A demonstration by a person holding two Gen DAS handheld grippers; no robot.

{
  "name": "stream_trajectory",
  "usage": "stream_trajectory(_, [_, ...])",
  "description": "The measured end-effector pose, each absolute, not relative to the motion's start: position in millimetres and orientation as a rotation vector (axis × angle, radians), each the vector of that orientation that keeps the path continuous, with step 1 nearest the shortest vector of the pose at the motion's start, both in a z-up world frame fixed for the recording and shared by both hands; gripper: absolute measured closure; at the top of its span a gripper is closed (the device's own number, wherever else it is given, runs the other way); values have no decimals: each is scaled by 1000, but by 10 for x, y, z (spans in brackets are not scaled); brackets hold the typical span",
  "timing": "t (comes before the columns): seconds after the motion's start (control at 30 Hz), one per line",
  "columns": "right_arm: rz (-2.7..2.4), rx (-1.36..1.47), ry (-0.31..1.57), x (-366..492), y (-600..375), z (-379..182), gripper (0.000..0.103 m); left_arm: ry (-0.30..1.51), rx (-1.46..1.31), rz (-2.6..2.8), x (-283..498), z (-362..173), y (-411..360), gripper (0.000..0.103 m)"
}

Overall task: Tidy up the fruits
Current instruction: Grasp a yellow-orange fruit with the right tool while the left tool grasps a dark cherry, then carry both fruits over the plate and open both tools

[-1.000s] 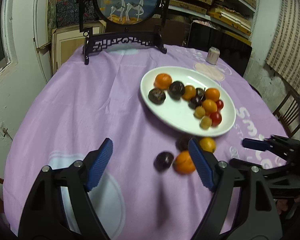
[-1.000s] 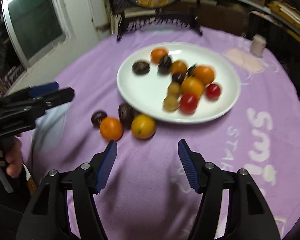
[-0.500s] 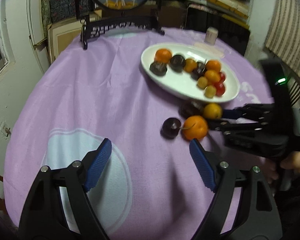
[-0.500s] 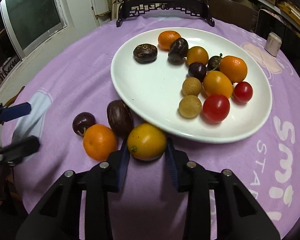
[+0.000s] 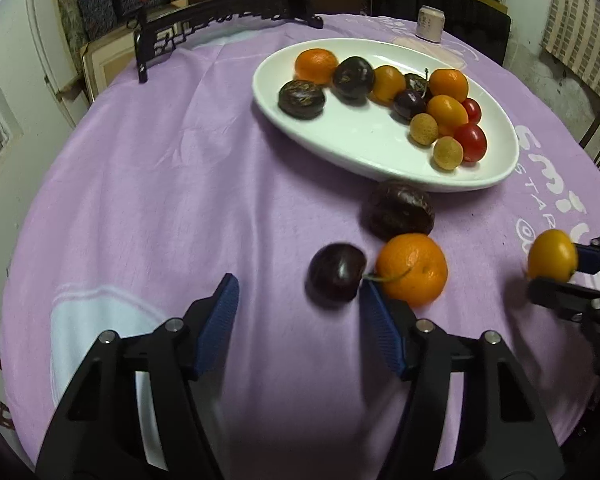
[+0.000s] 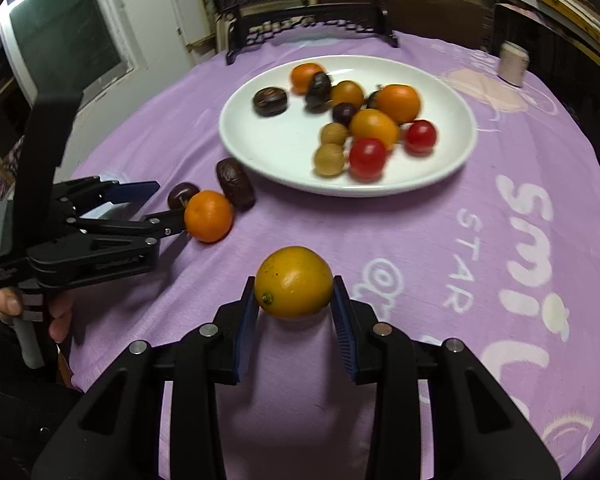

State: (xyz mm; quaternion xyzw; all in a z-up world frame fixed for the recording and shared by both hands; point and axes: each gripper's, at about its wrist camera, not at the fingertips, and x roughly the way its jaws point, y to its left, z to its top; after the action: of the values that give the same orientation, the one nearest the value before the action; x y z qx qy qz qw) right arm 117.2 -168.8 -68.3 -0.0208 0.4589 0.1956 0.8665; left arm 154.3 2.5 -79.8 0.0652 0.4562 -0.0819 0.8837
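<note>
A white oval plate [image 5: 380, 168] [image 6: 260, 160] holds several fruits on the purple tablecloth. In front of it lie a wrinkled dark fruit [image 5: 400, 210] [image 6: 236, 184], a mandarin [image 5: 412, 274] [image 6: 208, 216] and a dark plum [image 5: 336, 276] [image 6: 182, 194]. My left gripper [image 5: 298, 320] [image 6: 152, 204] is low over the cloth with its jaws closing. The plum sits just ahead between its fingertips, and no pad presses on it. My right gripper [image 6: 295, 286] [image 5: 568, 276] is shut on a yellow-orange fruit [image 6: 294, 282] [image 5: 552, 256], held above the cloth.
A black carved stand [image 5: 220, 28] [image 6: 312, 20] with a round painted screen stands at the table's far edge. A small pale cup [image 5: 430, 24] [image 6: 512, 62] sits at the back right. A person's hand [image 6: 8, 304] holds the left gripper's handle.
My right gripper closed on the yellow-orange fruit by the plate and has lifted it away from the other fruits. The left gripper came down closer to the plum, and its jaws have narrowed.
</note>
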Motion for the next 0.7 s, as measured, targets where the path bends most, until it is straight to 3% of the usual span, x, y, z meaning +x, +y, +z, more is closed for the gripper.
stream_trajectory(0.1, [403,-26,956,1171,-1752,-671,67,942,112,-192,1603,-788,4,50])
stream_trajectory(0.17, [407,-24,953,1156,-1758,-668,67,937,112,-182,1633,-781,4,75])
stream_trajectory(0.47, [413,-24,929,1117,-1775,-604,67,908,58,-210,1459,-572,66,75])
stream_trajectory(0.7, [420,-23,894,1176,-1776,-442,67,790,60,-288,1286,-97,-43,75])
